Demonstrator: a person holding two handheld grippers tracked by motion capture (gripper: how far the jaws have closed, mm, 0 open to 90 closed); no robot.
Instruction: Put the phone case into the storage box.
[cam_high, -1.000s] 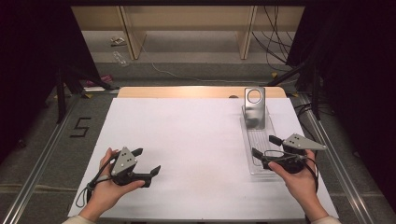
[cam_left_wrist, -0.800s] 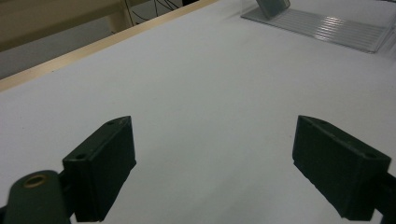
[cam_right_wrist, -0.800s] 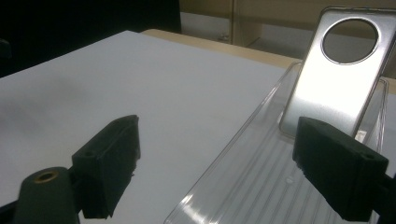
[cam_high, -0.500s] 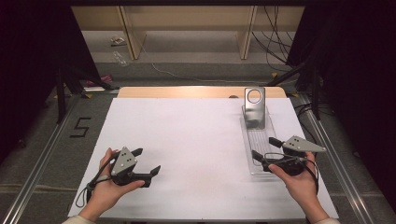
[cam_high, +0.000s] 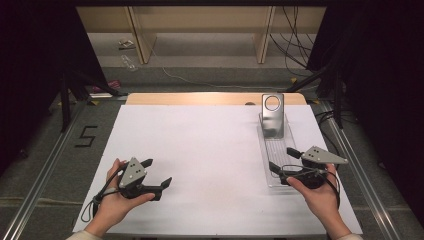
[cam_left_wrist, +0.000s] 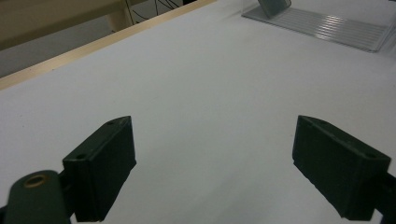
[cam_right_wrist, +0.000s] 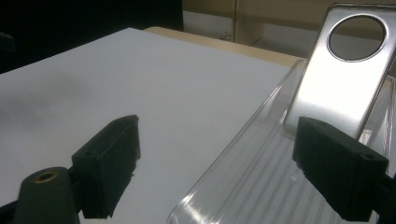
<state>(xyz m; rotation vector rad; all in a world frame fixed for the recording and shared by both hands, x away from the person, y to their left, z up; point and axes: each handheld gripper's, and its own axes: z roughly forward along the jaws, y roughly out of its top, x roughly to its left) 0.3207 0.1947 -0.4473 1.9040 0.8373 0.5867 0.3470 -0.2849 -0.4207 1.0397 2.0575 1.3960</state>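
Note:
A clear ribbed plastic tray (cam_high: 277, 162) lies along the right side of the white table (cam_high: 210, 145). At its far end a silver metal stand (cam_high: 273, 115) with a round hole leans upright. My right gripper (cam_high: 283, 160) hovers open over the tray's near end; its view shows the tray (cam_right_wrist: 261, 182) and the stand (cam_right_wrist: 338, 79) between empty jaws. My left gripper (cam_high: 156, 173) is held open above the bare table at the near left, nothing between its jaws. Its view shows the tray (cam_left_wrist: 327, 28) far off.
The table's wooden far edge (cam_high: 200, 98) borders a drop to the floor, where wooden shelf legs (cam_high: 140, 35) and cables (cam_high: 295, 30) stand. Metal rails (cam_high: 45, 165) run along both sides of the table. A "5" mark (cam_high: 86, 136) lies left.

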